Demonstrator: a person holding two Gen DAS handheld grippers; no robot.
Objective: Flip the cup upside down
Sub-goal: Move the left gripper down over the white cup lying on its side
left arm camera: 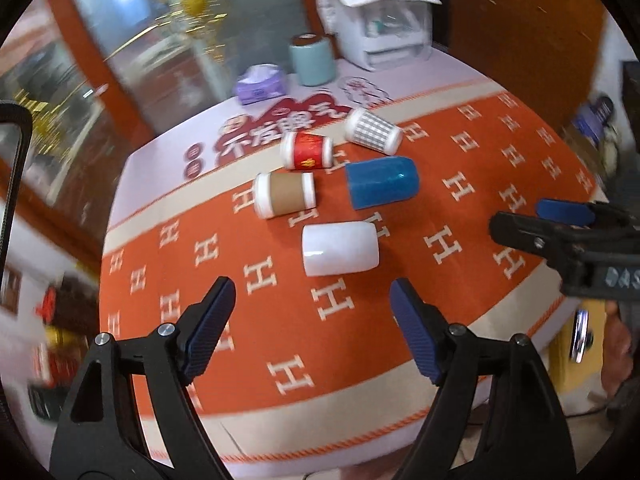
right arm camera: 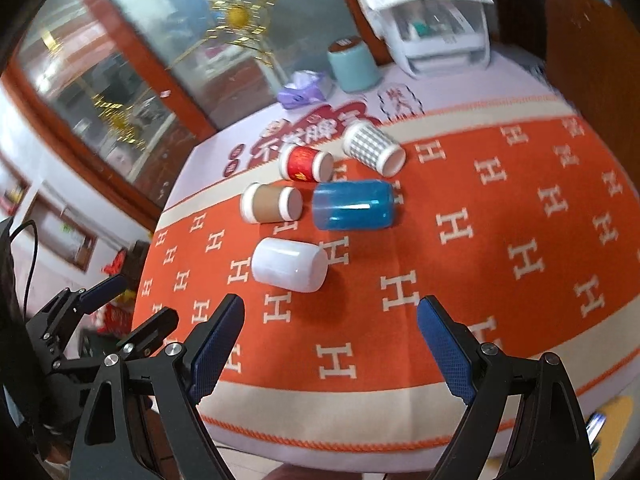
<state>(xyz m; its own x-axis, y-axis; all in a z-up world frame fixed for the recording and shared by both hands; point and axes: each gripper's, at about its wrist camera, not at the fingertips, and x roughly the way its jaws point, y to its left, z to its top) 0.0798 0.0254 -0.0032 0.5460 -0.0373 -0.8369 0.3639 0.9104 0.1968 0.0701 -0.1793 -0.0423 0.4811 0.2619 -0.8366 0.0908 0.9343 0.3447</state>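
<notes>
Several cups lie on their sides on the orange H-patterned cloth point(left arm camera: 360, 340) point(right arm camera: 460, 280): a white cup point(left arm camera: 340, 248) point(right arm camera: 289, 264) nearest, a blue cup point(left arm camera: 382, 183) point(right arm camera: 352, 205), a brown cup point(left arm camera: 285, 194) point(right arm camera: 272, 202), a red cup point(left arm camera: 307, 151) point(right arm camera: 306, 164) and a grey checked cup point(left arm camera: 373, 131) point(right arm camera: 373, 147). My left gripper point(left arm camera: 312, 328) is open and empty, above the cloth short of the white cup; it also shows at the left edge of the right wrist view point(right arm camera: 132, 304). My right gripper point(right arm camera: 330, 340) is open and empty, near the front edge; it also shows at the right of the left wrist view point(left arm camera: 536, 220).
At the back of the table stand a teal canister point(left arm camera: 313, 60) point(right arm camera: 354, 66), a purple tissue pack point(left arm camera: 262, 84) point(right arm camera: 302, 90) and a white appliance point(left arm camera: 380, 20) point(right arm camera: 432, 24). A glass cabinet point(right arm camera: 120, 80) stands behind on the left. The table's front edge runs just ahead of the fingers.
</notes>
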